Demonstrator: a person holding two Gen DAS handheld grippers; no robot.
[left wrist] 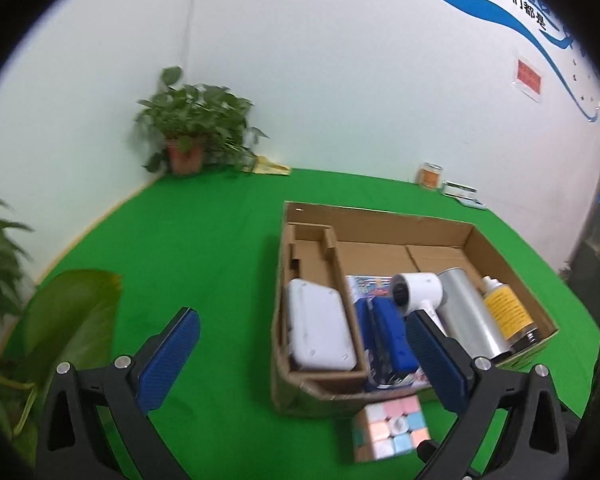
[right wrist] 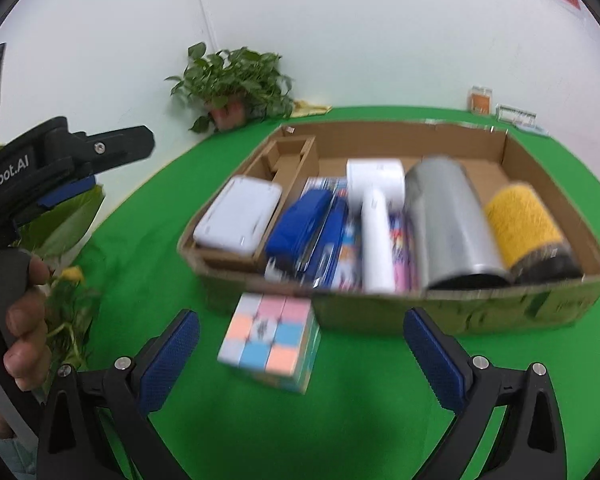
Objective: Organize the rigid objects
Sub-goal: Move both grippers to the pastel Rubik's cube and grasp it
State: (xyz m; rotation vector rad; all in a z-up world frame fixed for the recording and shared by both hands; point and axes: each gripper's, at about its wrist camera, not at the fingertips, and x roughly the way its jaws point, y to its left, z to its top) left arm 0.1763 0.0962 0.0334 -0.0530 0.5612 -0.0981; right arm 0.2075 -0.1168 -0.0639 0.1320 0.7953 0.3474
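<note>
Green cloth covers the bench. A flat cardboard box sits on it, nearer the far edge than the near one. Inside the box, a white case lies in a narrow slot at the left end. Next to it lie a blue thing, a white hair dryer, a silver can and a yellow bottle with a black end. The silver can and the yellow bottle lie side by side and touch. Some colourful flat packs lie under the blue thing and the hair dryer.

A puzzle cube in soft pink, blue and peach stands on the cloth, just outside the near wall of the box, close to its left end.

The right gripper has its jaws wide apart with nothing in them. The cube sits between and just past its left finger. The left gripper also has its jaws wide apart and holds nothing. In the right wrist view, a hand holds the left gripper over the left edge of the bench.

A potted plant stands at the far left corner. A small orange jar stands by the far edge.
</note>
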